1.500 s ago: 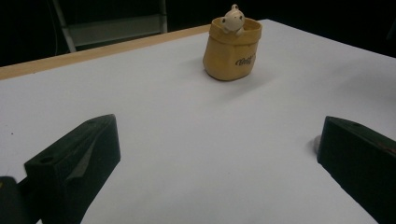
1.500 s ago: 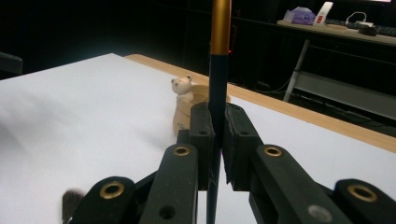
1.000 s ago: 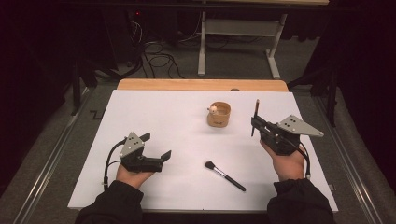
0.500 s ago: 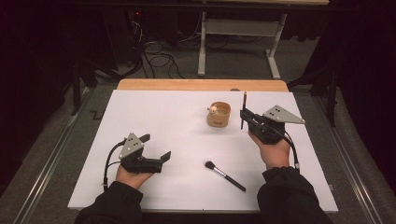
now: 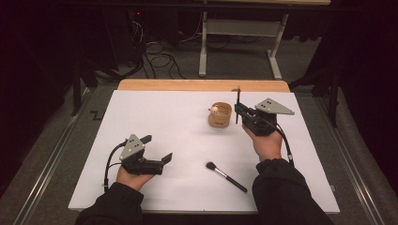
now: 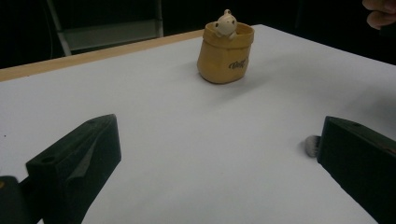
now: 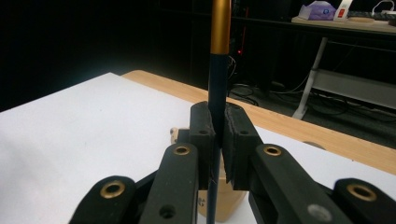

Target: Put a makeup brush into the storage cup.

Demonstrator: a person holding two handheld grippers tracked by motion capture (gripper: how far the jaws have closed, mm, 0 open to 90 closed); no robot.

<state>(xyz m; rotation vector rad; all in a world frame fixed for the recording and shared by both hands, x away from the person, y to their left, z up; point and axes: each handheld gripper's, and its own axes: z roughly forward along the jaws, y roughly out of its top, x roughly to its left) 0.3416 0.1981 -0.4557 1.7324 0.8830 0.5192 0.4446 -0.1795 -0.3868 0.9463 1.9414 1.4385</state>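
A small tan holder (image 5: 220,115) with a pale figurine on its rim stands on the white table (image 5: 178,122); it rises ahead in the left gripper view (image 6: 225,52). My right gripper (image 5: 238,109) is shut on a thin dark brush (image 5: 238,101) held upright just right of the holder. In the right gripper view the dark handle with a gold band (image 7: 219,60) stands clamped between the pads, with the holder (image 7: 223,200) beneath. My left gripper (image 5: 156,148) rests open on the table at the left. A black makeup brush (image 5: 226,176) lies near the front; its bristle tip (image 6: 310,145) peeks beside a jaw.
A wooden strip (image 5: 202,85) runs along the table's far edge. Beyond it stand a white metal frame (image 5: 239,42) and cables on the floor. A metal rail (image 5: 42,164) lines the table's left side.
My right gripper has carried the upright brush left and away from me, from the right part of the table to just beside the holder. The left gripper has stayed put.
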